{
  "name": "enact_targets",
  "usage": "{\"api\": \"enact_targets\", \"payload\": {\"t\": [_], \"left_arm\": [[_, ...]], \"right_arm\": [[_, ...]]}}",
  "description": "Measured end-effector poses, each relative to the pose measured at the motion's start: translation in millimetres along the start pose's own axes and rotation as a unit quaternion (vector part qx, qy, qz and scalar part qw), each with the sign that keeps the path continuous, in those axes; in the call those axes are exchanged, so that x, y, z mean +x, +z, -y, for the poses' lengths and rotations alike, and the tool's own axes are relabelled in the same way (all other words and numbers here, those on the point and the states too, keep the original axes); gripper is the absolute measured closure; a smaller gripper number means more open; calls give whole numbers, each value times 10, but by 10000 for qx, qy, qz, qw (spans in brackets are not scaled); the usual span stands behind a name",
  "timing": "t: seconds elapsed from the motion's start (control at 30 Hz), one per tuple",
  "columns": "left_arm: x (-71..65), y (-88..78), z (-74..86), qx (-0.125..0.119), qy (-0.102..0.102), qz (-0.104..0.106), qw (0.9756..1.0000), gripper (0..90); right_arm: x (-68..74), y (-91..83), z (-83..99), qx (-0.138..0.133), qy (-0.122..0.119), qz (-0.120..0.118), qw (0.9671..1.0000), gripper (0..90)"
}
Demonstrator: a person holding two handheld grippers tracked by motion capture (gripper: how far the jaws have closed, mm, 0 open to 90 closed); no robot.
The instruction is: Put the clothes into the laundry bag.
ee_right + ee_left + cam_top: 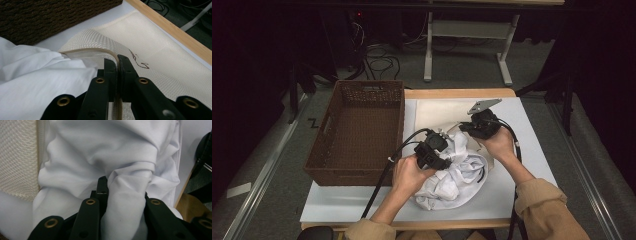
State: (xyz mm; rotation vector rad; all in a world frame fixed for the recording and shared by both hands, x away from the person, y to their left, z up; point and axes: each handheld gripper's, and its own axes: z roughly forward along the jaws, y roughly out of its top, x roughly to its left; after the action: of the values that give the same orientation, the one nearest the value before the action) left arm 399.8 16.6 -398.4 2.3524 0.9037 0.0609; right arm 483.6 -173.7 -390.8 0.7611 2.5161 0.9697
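Apparently mid-stuffing: right gripper point(117, 61) clamped on mesh bag point(155, 50) rim, left gripper point(125, 185) pinching bunched white garment point(105, 152) at bag mouth beside basket point(357, 130) — next, push cloth deeper inside

No readable text, label, brand or number shows anywhere. The one mark is a short dark scribble point(139, 60) on the cream mesh cloth point(160, 47), seen in the right gripper view just beside the fingers point(126, 72) of the right gripper point(117, 65); it looks like thread or handwriting, but no letters can be made out. In the high view a small black zigzag mark point(313, 122) lies on the grey floor point(272, 165) off the desk's left edge, and it spells nothing
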Motion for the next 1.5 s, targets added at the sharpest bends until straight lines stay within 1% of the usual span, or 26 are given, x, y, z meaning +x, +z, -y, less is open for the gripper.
{"api": "enact_targets", "payload": {"t": [0.1, 0.17, 0.3, 0.33, 0.37, 0.47, 0.5, 0.53, 0.6, 0.67, 0.7, 0.77, 0.97, 1.0, 1.03, 1.23, 1.4, 1.5], "left_arm": [[20, 11, 0, -20, -42, -25, 10000, 740], [42, 11, 6, -103, -98, -105, 9998, 734], [69, 20, 16, -163, -164, -179, 9996, 734], [74, 28, 17, -188, -193, -191, 9995, 734], [82, 33, 17, -186, -194, -199, 9994, 733], [109, 57, 10, -182, -230, -238, 9993, 733], [120, 61, 9, -190, -243, -239, 9992, 732], [120, 61, 9, -190, -243, -239, 9992, 731], [139, 75, 12, -241, -291, -321, 9988, 726], [147, 88, 11, -229, -277, -384, 9986, 723], [146, 97, 10, -226, -287, -396, 9985, 721], [146, 120, 6, -224, -315, -372, 9986, 719], [187, 156, -6, -227, -377, -404, 9982, 715], [208, 173, -6, -241, -425, -419, 9979, 711], [216, 181, -5, -238, -452, -429, 9978, 709], [246, 255, -19, -232, -533, -477, 9972, 705], [297, 311, -37, -224, -706, -636, 9952, 702], [309, 352, -51, -228, -793, -777, 9936, 702]], "right_arm": [[-3, -8, 5, 10, 37, -7, 10000, 868], [-4, -3, 0, -21, -8, 8, 10000, 868], [31, 5, -7, -3, 27, -19, 10000, 868], [24, 4, -8, -12, -81, -22, 10000, 868], [33, 0, -8, 8, -49, -26, 10000, 869], [22, 4, -5, -8, -96, -33, 9999, 868], [25, 2, -2, 7, -35, -19, 10000, 868], [25, 2, -2, 7, -35, -19, 10000, 868], [22, 1, 0, 0, -19, -16, 10000, 869], [29, -2, 1, 15, -32, -19, 10000, 869], [28, -5, 0, 11, -78, -24, 10000, 869], [31, -12, 2, 9, -87, -36, 10000, 869], [13, -7, 10, 14, -61, -29, 10000, 869], [13, -3, 10, 9, -65, -32, 10000, 869], [22, -3, 11, 18, -20, -23, 10000, 869], [19, -16, 24, 16, -69, -52, 10000, 869], [18, -14, 23, 30, -36, -40, 10000, 869], [30, -24, 23, 13, -86, -53, 9999, 870]]}}
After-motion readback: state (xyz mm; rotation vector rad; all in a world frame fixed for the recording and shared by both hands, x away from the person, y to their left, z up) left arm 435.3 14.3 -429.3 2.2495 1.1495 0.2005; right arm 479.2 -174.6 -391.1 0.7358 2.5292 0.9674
